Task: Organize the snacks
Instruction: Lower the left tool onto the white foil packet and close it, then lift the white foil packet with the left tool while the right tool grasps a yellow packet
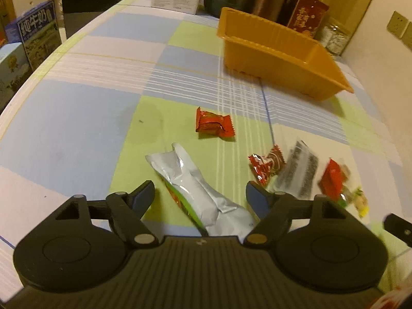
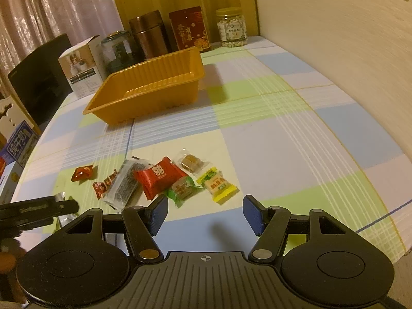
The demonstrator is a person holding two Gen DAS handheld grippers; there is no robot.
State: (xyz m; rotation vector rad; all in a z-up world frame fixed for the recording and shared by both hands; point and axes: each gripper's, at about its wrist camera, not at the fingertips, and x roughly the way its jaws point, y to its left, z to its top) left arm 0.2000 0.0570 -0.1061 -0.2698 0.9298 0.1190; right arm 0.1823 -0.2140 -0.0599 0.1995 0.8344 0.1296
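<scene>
Orange tray (image 2: 144, 95) empty, wrapped snacks (image 2: 159, 177) on tablecloth (image 2: 283, 141) nearby

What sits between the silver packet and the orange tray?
One red candy on bare tablecloth, between silver packet and orange tray; left wrist view.

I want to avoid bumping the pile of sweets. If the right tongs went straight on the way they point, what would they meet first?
Probably the bare tablecloth: nothing lies between the open right tongs. The yellow candy sits just beyond, slightly left of that line; depth is unclear.
</scene>
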